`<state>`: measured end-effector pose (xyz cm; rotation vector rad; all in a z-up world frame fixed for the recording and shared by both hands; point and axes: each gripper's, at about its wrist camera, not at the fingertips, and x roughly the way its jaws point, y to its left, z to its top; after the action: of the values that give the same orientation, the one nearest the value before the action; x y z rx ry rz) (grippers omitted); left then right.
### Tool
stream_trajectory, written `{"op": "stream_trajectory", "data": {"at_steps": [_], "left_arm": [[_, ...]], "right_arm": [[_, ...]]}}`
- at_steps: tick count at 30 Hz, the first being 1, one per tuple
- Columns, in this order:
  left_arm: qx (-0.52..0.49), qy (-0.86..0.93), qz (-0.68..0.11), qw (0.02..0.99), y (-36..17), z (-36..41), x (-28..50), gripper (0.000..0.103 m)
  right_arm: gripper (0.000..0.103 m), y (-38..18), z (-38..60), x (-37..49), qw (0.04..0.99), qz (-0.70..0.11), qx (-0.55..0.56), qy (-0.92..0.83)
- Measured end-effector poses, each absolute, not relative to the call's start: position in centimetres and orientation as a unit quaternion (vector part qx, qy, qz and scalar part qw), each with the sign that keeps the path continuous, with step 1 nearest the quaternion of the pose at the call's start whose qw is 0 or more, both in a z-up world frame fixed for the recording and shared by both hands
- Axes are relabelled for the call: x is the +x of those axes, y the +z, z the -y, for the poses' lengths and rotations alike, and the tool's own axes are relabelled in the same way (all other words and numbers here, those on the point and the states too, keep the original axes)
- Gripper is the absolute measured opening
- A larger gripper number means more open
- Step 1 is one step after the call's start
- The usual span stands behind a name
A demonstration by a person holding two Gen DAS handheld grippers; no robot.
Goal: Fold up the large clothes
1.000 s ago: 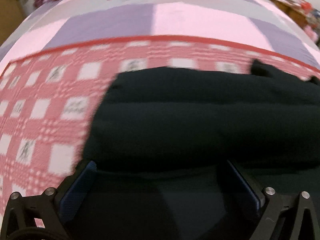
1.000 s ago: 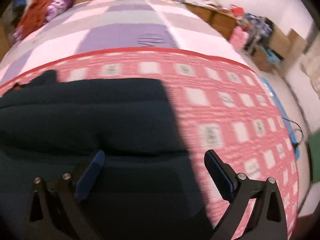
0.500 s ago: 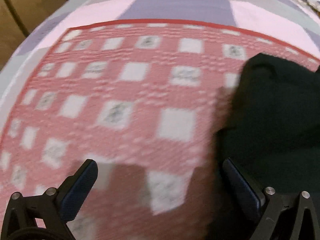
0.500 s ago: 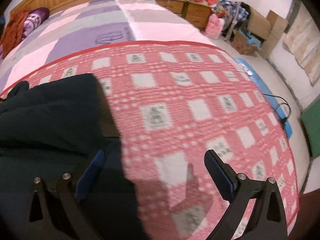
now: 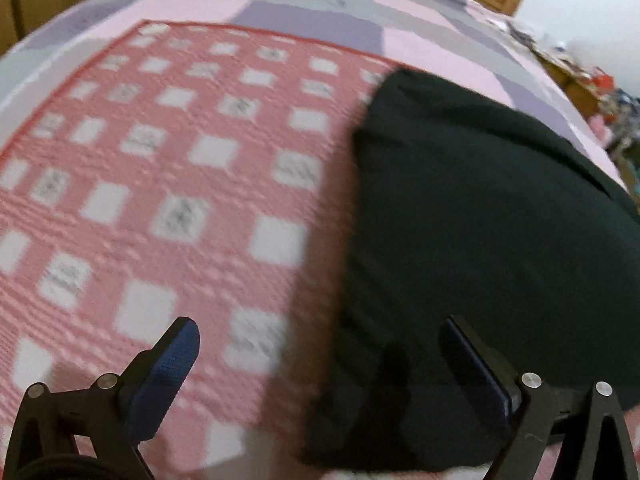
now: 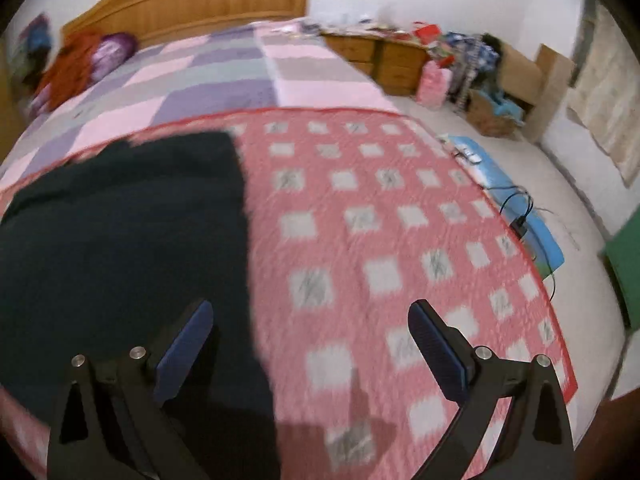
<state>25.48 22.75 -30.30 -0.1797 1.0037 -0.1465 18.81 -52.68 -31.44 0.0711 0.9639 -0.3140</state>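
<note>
Both grippers, left [image 5: 320, 356] and right [image 6: 310, 340], are spread wide and empty. Right of frame in the left view, the dark, soft, limp folded garment [image 5: 480, 220] is spread on the red-checked blanket [image 5: 160, 200]. Pinching at a side edge is advised.

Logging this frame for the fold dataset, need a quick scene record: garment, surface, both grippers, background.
garment: dark garment, lying in a compact block on the blanket
surface: pink checked blanket spread over a purple and pink bedspread
left gripper: left gripper open, holding nothing, straddling the garment's left edge
right gripper: right gripper open, holding nothing, at the garment's right edge
background: wooden headboard, cluttered dresser, cardboard boxes
image quality: motion blur in both views
</note>
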Motion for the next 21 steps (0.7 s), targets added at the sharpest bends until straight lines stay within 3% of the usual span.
{"op": "stream_trajectory", "data": {"at_steps": [6,13,21], "left_arm": [[-0.097,-0.100,-0.493,0.859,-30.9,-20.1,28.4,0.100],[-0.052,-0.129,-0.536,0.833,-33.0,-15.7,35.3,0.103],[-0.167,-0.161,-0.598,0.767,-36.5,-17.5,38.8,0.103]], "right_arm": [[0.100,-32.9,49.9,16.5,0.861,-0.496,0.042,-0.109],[0.100,-32.8,51.6,21.3,0.865,-0.482,0.091,-0.107],[0.103,-38.8,54.8,26.9,0.814,-0.557,0.159,-0.042]]}}
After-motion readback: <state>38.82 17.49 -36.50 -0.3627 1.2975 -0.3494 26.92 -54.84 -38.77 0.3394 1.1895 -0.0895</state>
